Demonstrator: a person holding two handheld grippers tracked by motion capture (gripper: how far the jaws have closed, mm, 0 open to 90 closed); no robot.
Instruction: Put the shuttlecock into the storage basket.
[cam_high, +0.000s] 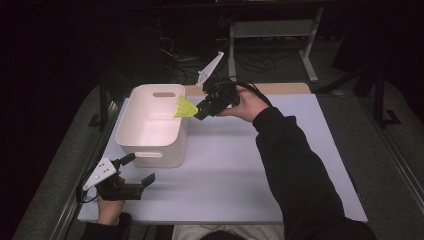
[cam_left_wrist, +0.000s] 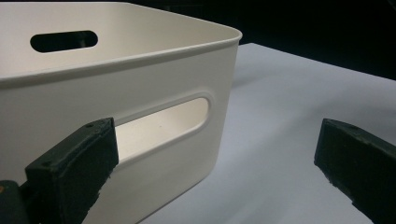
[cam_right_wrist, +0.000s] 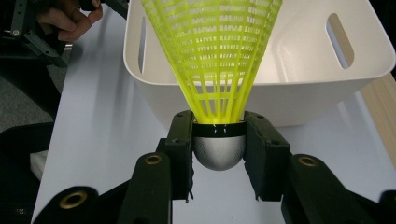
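Two grippers are seen over the pale table (cam_high: 280, 165), and the eye is taken from left to right across the high view. At the near left corner the left gripper (cam_high: 142, 169) is held low above the table top, its jaws spread wide apart with nothing between them. In the left gripper view one jaw is seen just in front of the slot handle in the near wall of the white bin (cam_left_wrist: 140, 88), while the other is set off over bare table; whether the nearer jaw touches the wall cannot be told.

Next comes the white bin itself, stood on the left half of the table, its mouth open upward and a slot handle cut in each end wall.

Over the bin's right rim a yellow shuttlecock (cam_high: 185, 108) is carried by the right gripper (cam_high: 199, 112). The jaws are clamped on the silver rounded base, one pad pressed to each side, as is shown plainly in the right gripper view, where the yellow skirt (cam_right_wrist: 212, 51) is pointed away from the gripper toward the bin's inside. The shuttlecock is held in the air, clear of the table.
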